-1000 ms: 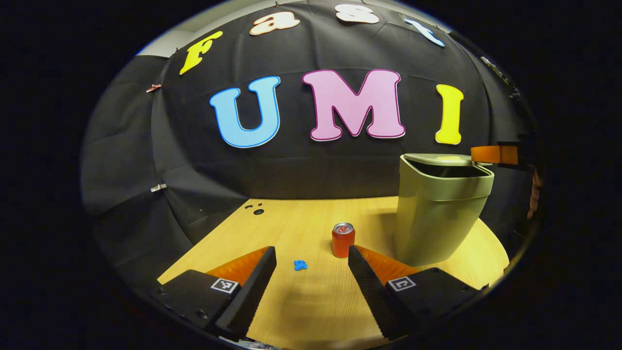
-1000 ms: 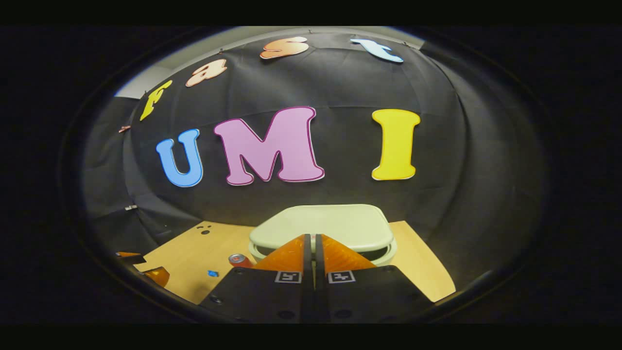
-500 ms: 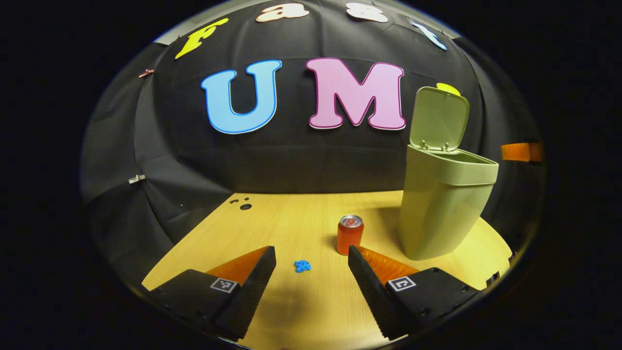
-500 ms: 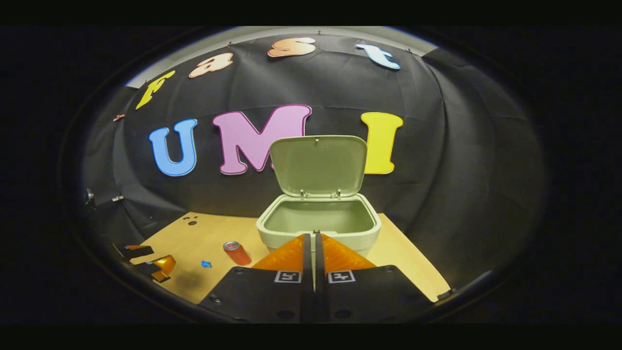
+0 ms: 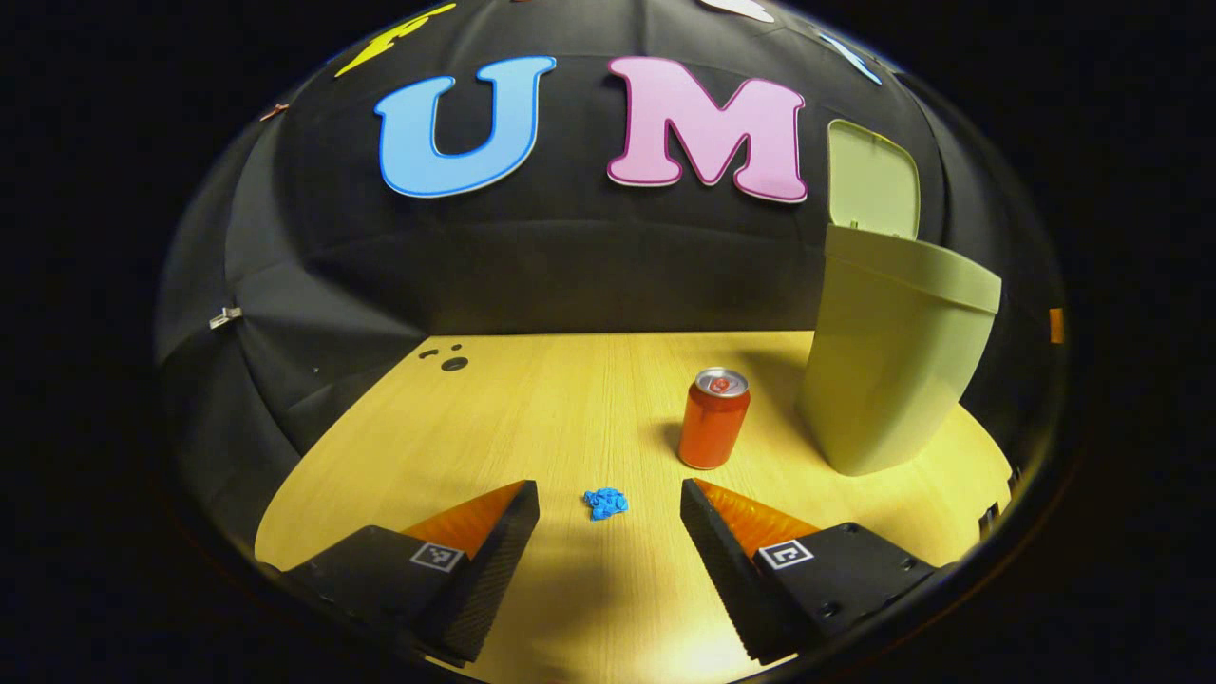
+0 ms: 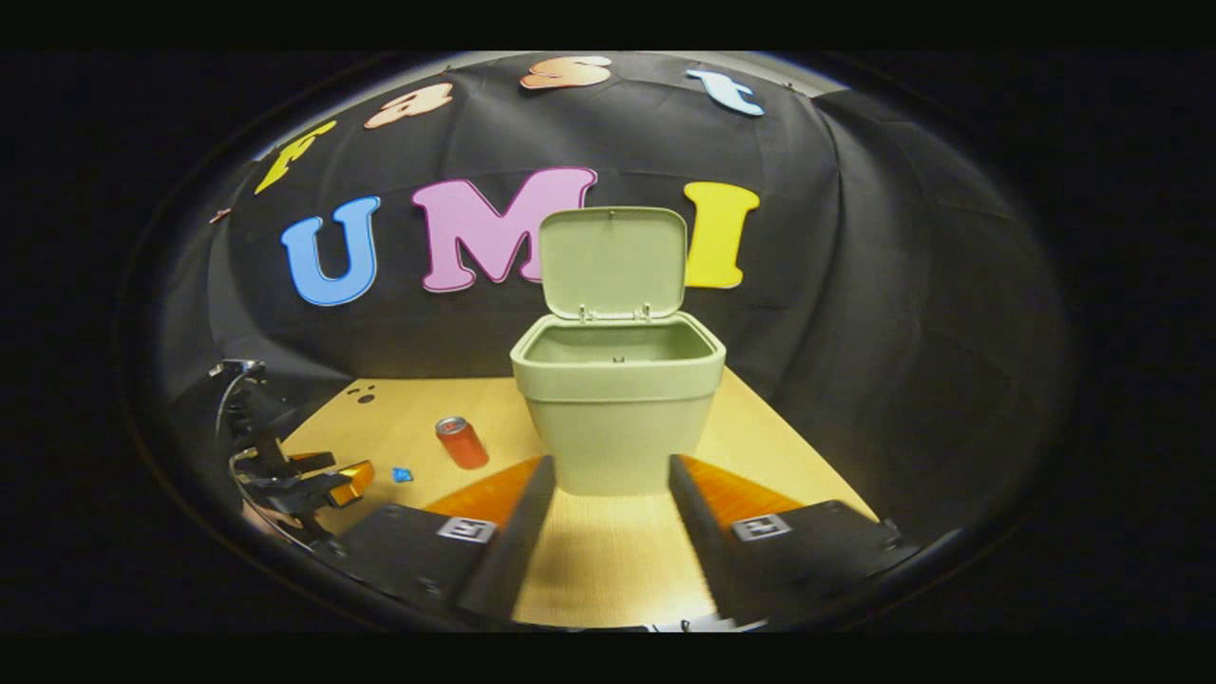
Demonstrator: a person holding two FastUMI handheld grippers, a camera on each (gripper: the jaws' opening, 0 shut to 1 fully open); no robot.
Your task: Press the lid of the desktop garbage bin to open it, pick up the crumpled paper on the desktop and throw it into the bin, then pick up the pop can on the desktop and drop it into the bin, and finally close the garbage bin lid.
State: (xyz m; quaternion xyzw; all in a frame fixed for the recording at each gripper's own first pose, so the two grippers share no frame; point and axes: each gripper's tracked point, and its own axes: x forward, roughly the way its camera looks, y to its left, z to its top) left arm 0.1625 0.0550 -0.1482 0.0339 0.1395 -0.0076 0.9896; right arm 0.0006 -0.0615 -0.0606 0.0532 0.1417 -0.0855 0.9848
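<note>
The left hand-held gripper (image 5: 608, 532), jaws spread wide, frames the small blue crumpled paper wad (image 5: 605, 503) near the red metal pop can (image 5: 713, 419); light and springy, it probably suits a gentle pinch across its middle.

The left gripper (image 5: 608, 532) is held low with its fingers spread wide apart and nothing between them. The right gripper (image 6: 603, 518) is likewise parted, both fingers pointing forward with a clear gap and gripping nothing. In the right gripper view the left gripper (image 6: 318, 484) sits far off to the right gripper's left, its fingers pointing across.
</note>
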